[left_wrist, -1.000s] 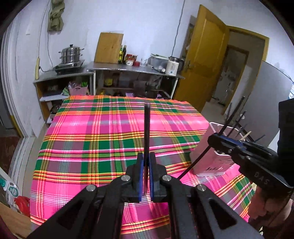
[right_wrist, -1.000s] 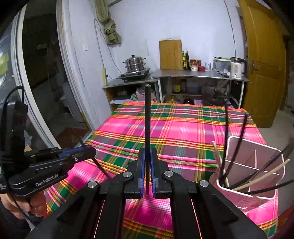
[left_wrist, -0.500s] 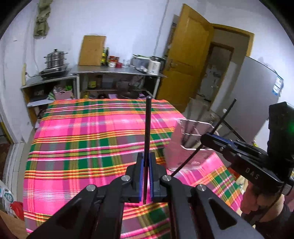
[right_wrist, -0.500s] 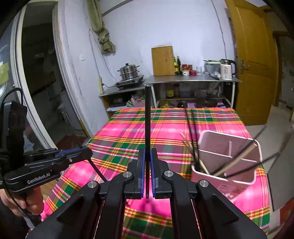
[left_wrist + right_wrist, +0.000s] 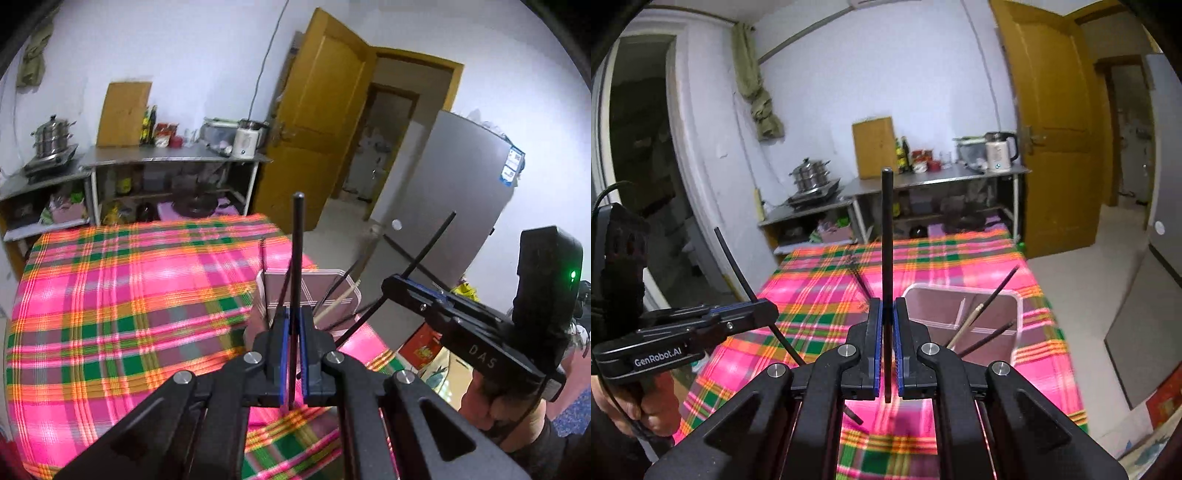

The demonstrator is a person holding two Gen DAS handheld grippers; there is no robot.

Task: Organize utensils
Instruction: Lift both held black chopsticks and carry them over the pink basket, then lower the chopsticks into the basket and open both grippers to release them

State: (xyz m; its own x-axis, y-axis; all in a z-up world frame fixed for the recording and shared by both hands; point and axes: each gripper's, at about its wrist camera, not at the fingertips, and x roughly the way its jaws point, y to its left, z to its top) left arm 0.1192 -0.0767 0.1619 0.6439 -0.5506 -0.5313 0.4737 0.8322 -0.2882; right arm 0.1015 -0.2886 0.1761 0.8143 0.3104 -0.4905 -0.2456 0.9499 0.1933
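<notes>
left gripper [image 5: 291,354]: clamped on a black chopstick [image 5: 296,258] standing upright between its blue pads, just in front of the pink holder [image 5: 347,295]
right gripper [image 5: 886,347]: clamped on a second black chopstick [image 5: 886,236], also upright, just short of the pink holder's near rim
pink holder: stood on the plaid tablecloth [image 5: 129,295] near its edge, divided into compartments, with several dark sticks and one pale stick [image 5: 967,319] leaning out of it
risk, near: each stick was pinched low on its length, so a tilt of either gripper could swing the long free end and let it slip through the pads
risk, at the holder: the leaning sticks crossed the opening; a lowered chopstick could strike them, or catch the rim and tip the light holder toward the cloth's edge
risk, between grippers: both tools were close beside the holder and could collide
hidden: the holder's floor and near wall lay behind the fingers; how many sticks it held was unclear
blurred: the cloth around the holder was smeared, so any utensil lying beyond it could not be made out
</notes>
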